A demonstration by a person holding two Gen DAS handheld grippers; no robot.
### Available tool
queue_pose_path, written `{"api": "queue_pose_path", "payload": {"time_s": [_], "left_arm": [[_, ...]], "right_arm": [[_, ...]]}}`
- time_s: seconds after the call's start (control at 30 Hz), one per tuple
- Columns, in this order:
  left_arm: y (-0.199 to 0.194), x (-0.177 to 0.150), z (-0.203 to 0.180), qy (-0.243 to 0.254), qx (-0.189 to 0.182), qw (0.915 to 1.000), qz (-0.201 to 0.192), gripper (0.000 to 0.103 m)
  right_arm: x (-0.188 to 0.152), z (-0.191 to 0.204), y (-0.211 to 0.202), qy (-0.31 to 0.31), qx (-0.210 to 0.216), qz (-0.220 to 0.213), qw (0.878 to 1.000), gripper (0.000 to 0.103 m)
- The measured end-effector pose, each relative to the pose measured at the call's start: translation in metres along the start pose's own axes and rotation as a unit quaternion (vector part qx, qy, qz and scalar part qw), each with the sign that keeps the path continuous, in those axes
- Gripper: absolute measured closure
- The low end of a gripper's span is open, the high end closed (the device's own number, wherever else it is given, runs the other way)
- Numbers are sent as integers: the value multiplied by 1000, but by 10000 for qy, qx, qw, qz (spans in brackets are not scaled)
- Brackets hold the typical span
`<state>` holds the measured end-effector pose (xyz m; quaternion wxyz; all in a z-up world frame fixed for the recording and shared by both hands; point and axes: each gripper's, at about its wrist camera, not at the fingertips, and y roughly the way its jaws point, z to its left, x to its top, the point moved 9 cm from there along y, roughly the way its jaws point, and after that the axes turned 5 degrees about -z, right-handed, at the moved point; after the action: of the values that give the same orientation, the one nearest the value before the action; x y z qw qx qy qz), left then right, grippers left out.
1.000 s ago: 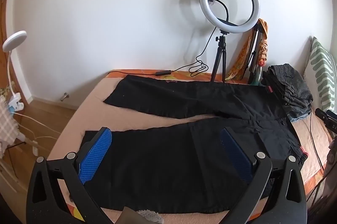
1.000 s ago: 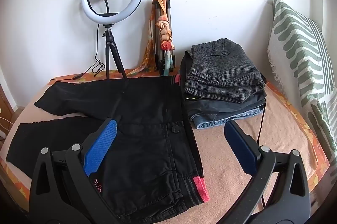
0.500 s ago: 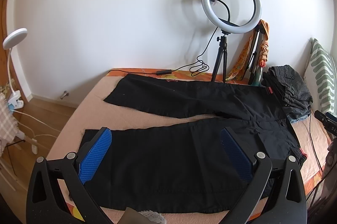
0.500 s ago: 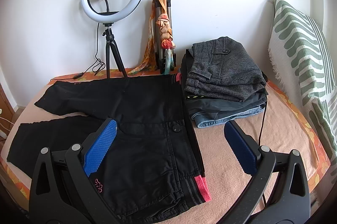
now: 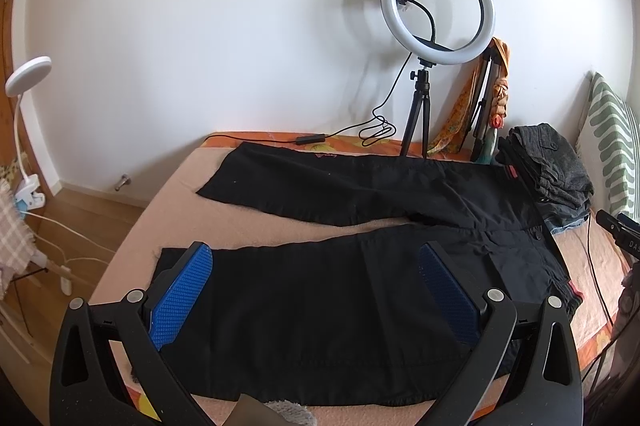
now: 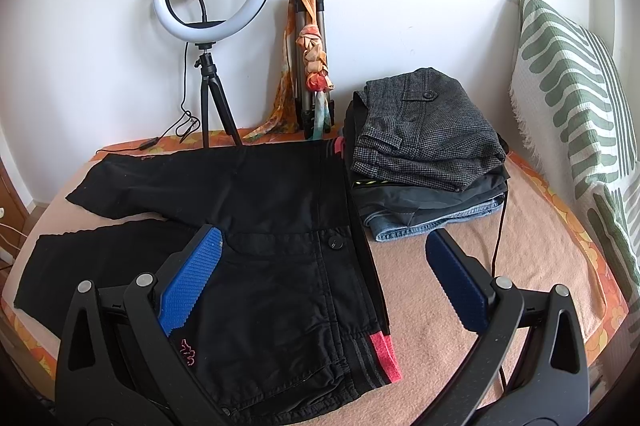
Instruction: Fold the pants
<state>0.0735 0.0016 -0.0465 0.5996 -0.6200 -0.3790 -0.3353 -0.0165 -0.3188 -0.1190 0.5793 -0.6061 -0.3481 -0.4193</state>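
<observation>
Black pants (image 5: 320, 286) lie flat and spread on the bed, legs to the left and apart, waistband with a red stripe to the right. My left gripper (image 5: 316, 290) is open and empty, held above the near leg. In the right wrist view the pants (image 6: 260, 226) fill the left half. My right gripper (image 6: 324, 282) is open and empty, above the waistband (image 6: 372, 350) near the front edge.
A stack of folded clothes (image 6: 428, 150) sits at the back right of the bed (image 6: 500, 274), beside a green striped pillow (image 6: 576, 98). A ring light on a tripod (image 5: 436, 14) and a cable (image 6: 498, 246) stand behind. A white lamp (image 5: 24, 82) is left of the bed.
Both grippers have drifted slightly; the views shifted a little. The pants have not moved and both grippers stay open.
</observation>
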Motion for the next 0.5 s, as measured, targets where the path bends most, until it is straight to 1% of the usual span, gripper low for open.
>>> {"api": "queue_pose_path", "payload": {"time_s": [0.5], "left_arm": [[-1, 0, -2, 9, 22, 10000, -3, 1]], "right_arm": [[-6, 5, 2, -38, 22, 7, 10000, 0]]}}
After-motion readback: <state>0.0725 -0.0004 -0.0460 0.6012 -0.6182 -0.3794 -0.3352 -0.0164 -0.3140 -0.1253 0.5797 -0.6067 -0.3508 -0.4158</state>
